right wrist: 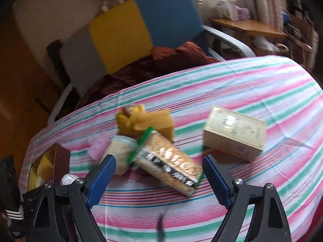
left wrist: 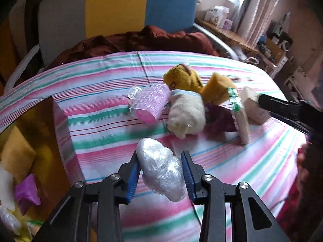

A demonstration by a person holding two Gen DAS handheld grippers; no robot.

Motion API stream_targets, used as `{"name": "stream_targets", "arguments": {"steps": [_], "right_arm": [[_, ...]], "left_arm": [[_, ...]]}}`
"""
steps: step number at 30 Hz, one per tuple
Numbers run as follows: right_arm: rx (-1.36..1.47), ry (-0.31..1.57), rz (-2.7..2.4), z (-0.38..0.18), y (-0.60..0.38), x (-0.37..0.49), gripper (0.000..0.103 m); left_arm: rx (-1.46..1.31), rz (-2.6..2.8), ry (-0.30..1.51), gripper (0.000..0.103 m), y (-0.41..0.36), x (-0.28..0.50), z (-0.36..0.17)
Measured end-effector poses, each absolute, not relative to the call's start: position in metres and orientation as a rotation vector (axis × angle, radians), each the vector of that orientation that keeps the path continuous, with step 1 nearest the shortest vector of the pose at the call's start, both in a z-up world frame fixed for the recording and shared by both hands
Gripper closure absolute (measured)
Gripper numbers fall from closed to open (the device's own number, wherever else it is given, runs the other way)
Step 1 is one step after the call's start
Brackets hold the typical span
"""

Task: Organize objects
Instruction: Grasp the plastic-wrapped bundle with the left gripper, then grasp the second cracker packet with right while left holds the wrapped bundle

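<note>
My left gripper (left wrist: 160, 161) is shut on a crumpled clear plastic bundle (left wrist: 161, 173), its blue pads (left wrist: 133, 175) against both sides, just above the striped bedspread (left wrist: 232, 161). Beyond it lie a pink ribbed plastic roller (left wrist: 149, 104), a cream rolled cloth (left wrist: 186, 117), a yellow plush toy (left wrist: 181, 78) and an orange sponge block (left wrist: 218, 88). My right gripper (right wrist: 159, 179) stands open, low over a snack packet (right wrist: 169, 161) with green edging that lies slanted between its fingers without touching them. A beige carton (right wrist: 234, 133) sits to the right of it.
An open brown box (left wrist: 40, 141) with several items inside stands at the bed's left edge. A chair (right wrist: 125, 30) with grey, yellow and blue panels holds a maroon cloth (right wrist: 161, 60) behind the bed. A wooden shelf (right wrist: 246, 26) is at the back right.
</note>
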State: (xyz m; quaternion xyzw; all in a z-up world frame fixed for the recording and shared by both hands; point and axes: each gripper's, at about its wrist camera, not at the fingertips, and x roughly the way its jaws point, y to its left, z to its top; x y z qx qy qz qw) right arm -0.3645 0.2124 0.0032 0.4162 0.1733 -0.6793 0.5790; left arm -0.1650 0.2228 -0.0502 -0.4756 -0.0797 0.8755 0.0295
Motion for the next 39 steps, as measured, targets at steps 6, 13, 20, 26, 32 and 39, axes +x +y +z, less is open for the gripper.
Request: {"name": "stream_targets", "arguments": {"steps": [6, 13, 20, 26, 32, 39], "right_arm": [[0.889, 0.491, -1.454, 0.005, 0.203, -0.324, 0.014], [0.705, 0.76, -1.266, -0.003, 0.16, -0.253, 0.014], [0.596, 1.045, -1.175, -0.03, 0.105, -0.22, 0.014], [0.681, 1.013, -1.2, -0.035, 0.097, -0.242, 0.014], [0.703, 0.898, -1.268, 0.005, 0.135, -0.289, 0.014], [0.707, 1.053, -1.251, 0.0, 0.166, -0.327, 0.014]], "left_arm": [[-1.352, 2.739, -0.211, 0.063, 0.217, -0.135, -0.028], [-1.284, 2.759, -0.269, 0.063, 0.197, -0.105, -0.012], [-1.265, 2.783, -0.381, 0.062, 0.168, -0.083, -0.004], [-1.267, 2.78, -0.43, 0.062, 0.156, -0.082, -0.009], [-1.25, 2.76, -0.45, 0.062, 0.157, -0.085, -0.01], [-1.251, 2.741, -0.465, 0.062, 0.162, -0.082, -0.011]]}}
